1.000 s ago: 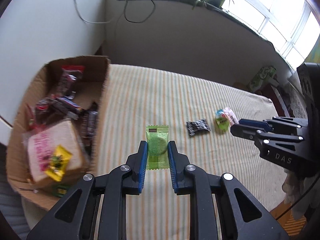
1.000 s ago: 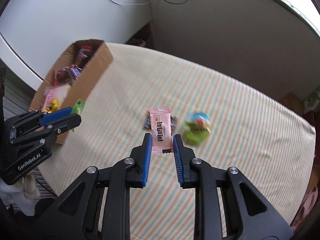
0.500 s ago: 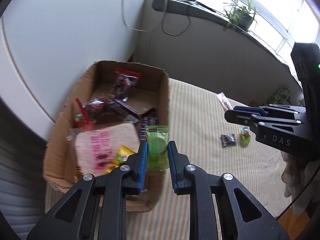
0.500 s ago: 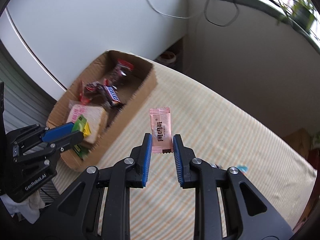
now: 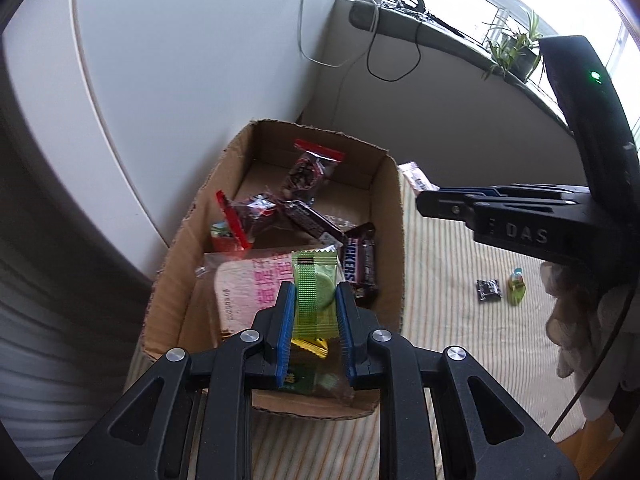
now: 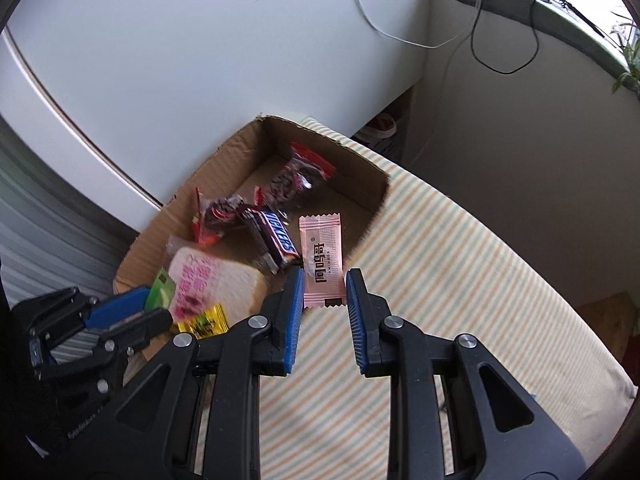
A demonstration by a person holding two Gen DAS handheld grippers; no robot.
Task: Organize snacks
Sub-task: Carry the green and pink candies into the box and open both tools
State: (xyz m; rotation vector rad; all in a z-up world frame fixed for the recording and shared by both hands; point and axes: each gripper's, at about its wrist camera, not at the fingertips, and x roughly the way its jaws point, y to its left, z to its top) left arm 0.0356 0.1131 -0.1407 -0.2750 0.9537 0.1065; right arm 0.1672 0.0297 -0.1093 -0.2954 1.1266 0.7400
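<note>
The striped tablecloth (image 5: 448, 320) is covering the table, and the open cardboard box (image 5: 394, 216) is sitting at its far left corner, against the white wall. Inside the box a large clear-wrapped slice of bread (image 6: 216, 284) printed with pink characters is lying at the near end, with a yellow sachet (image 6: 204, 320) on its near edge. Beyond it a brown bar reading "SNICKERS" (image 6: 276, 240) is lying across the box floor, a second bar with the same lettering (image 5: 360, 264) is resting by the right wall, and red-topped clear packets (image 5: 310, 170) are lying toward the far end.

The left gripper (image 5: 316, 320) is hovering over the near end of the box, its blue pads clamped on a green wafer packet (image 5: 314, 292) held upright. The right gripper (image 6: 323, 300) is hanging over the box's right wall, its housing reading "DAS" in the left view; its pads are standing slightly apart from the edges of a pink packet (image 6: 322, 256) with dark red characters, so whether it is being gripped cannot be told.

Well apart on the cloth, a small black packet (image 5: 489, 290) and a little green-and-blue sweet (image 5: 516, 288) are lying just beside each other.
</note>
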